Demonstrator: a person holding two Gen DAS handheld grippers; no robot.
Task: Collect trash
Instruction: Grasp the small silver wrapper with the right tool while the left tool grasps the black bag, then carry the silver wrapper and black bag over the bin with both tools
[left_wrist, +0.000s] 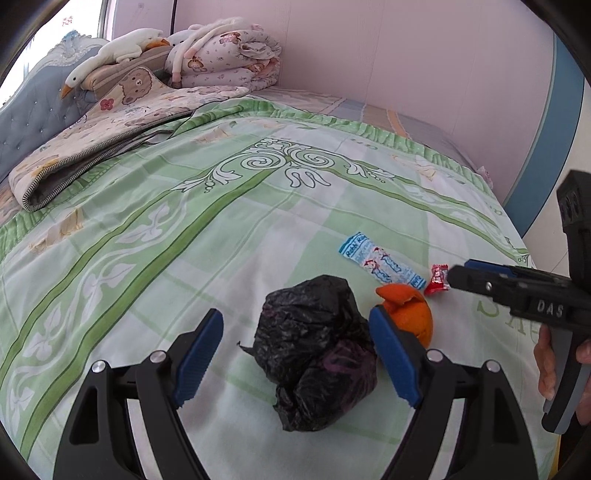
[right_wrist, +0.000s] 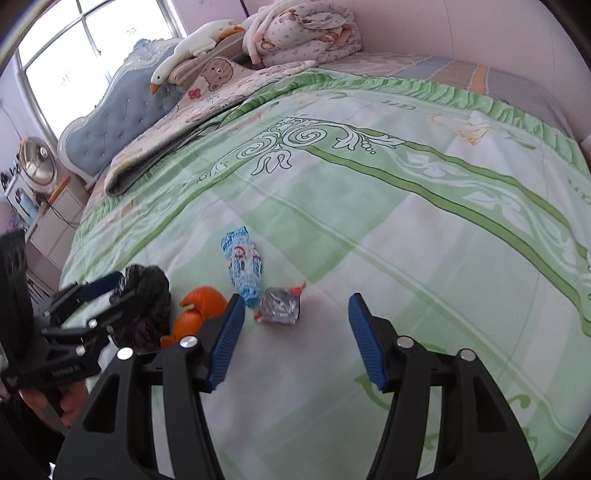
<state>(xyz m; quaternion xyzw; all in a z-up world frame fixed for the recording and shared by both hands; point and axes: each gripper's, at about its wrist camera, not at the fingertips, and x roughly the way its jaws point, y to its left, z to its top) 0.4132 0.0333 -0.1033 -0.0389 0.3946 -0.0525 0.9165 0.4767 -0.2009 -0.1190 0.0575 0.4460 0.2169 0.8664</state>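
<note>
On the green patterned bedsheet (left_wrist: 229, 236) lies a crumpled black plastic bag (left_wrist: 314, 350). My left gripper (left_wrist: 295, 321) stands open around it, with gaps between the bag and both pads. Beside the bag are an orange peel (left_wrist: 410, 310), a blue-and-white wrapper (left_wrist: 380, 264) and a small red candy wrapper (left_wrist: 437, 278). In the right wrist view my right gripper (right_wrist: 295, 301) is open just behind the silver-and-red candy wrapper (right_wrist: 279, 306), without touching it. The blue-and-white wrapper (right_wrist: 243, 266), the orange peel (right_wrist: 199, 310) and the black bag (right_wrist: 144, 302) lie to its left, with the left gripper (right_wrist: 118, 291) at the bag.
A folded bear-print quilt (left_wrist: 110, 136), a goose plush (left_wrist: 110, 55) and a bundled blanket (left_wrist: 229, 55) lie at the head of the bed by the blue headboard (right_wrist: 122, 122). A pink wall (left_wrist: 406, 55) runs along the far side. A nightstand with a fan (right_wrist: 37, 166) stands left of the bed.
</note>
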